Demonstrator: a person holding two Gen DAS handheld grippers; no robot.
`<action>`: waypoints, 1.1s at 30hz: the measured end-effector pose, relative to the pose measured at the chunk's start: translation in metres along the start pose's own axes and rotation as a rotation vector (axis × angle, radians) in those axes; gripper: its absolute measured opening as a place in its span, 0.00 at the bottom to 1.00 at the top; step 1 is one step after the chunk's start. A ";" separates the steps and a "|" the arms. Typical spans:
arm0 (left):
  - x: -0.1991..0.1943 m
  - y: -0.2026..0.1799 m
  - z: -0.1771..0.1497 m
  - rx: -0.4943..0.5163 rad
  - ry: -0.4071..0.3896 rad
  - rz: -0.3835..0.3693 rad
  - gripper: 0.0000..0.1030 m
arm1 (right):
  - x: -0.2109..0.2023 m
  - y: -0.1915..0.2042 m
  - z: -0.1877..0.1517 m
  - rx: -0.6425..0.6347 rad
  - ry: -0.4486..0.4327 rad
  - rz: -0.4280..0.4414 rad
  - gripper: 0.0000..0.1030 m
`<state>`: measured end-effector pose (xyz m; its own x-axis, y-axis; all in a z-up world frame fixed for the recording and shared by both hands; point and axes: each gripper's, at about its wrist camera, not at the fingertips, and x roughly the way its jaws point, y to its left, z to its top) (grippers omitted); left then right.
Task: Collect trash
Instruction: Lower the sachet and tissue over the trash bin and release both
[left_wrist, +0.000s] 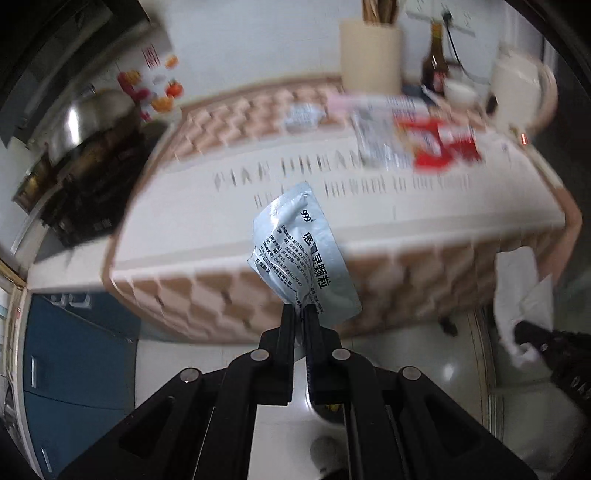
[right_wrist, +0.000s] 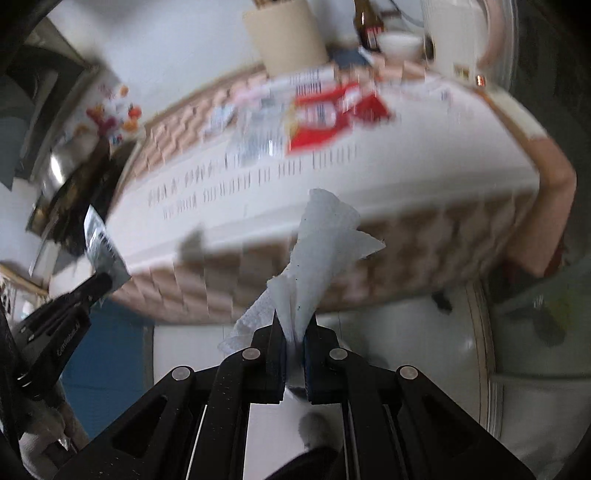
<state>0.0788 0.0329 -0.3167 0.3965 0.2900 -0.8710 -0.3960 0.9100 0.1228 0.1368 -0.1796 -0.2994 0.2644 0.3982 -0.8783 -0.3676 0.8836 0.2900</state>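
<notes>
A: What was the left gripper (left_wrist: 300, 314) doing?

B: It was pressed together on the lower edge of a silver sachet (left_wrist: 301, 254). The sachet stood up from the fingertips, its long axis running ahead of the gripper and leaning a little left, the printed face toward the camera.

A: And the right gripper (right_wrist: 294, 328)?

B: Clamped on a crumpled white tissue (right_wrist: 317, 254). The tissue fanned out above the fingertips, its long axis pointing up and slightly right, with a loose flap hanging to the left of the fingers.

A: Where was the desk?

B: The desk (left_wrist: 221, 221), under a white and pink cloth, lay ahead of both grippers, beyond the held pieces. Neither piece touched it. A red packet (left_wrist: 443, 144) and some printed papers (left_wrist: 376, 140) lay on its far side, well ahead of the grippers, blurred.

A: Could each gripper see the other?

B: Yes. From the right wrist, the left gripper showed far left with the sachet in it.
</notes>
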 end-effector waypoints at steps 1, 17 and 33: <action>0.012 -0.002 -0.014 0.003 0.031 -0.011 0.02 | 0.008 -0.001 -0.013 0.006 0.017 -0.005 0.07; 0.388 -0.020 -0.220 -0.225 0.722 -0.293 0.03 | 0.348 -0.088 -0.215 0.150 0.422 0.010 0.07; 0.475 -0.048 -0.267 -0.156 0.770 -0.247 0.58 | 0.525 -0.123 -0.280 0.101 0.584 -0.064 0.27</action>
<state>0.0653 0.0477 -0.8627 -0.1695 -0.2494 -0.9535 -0.5047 0.8529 -0.1334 0.0708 -0.1482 -0.9028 -0.2612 0.1671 -0.9507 -0.2727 0.9320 0.2387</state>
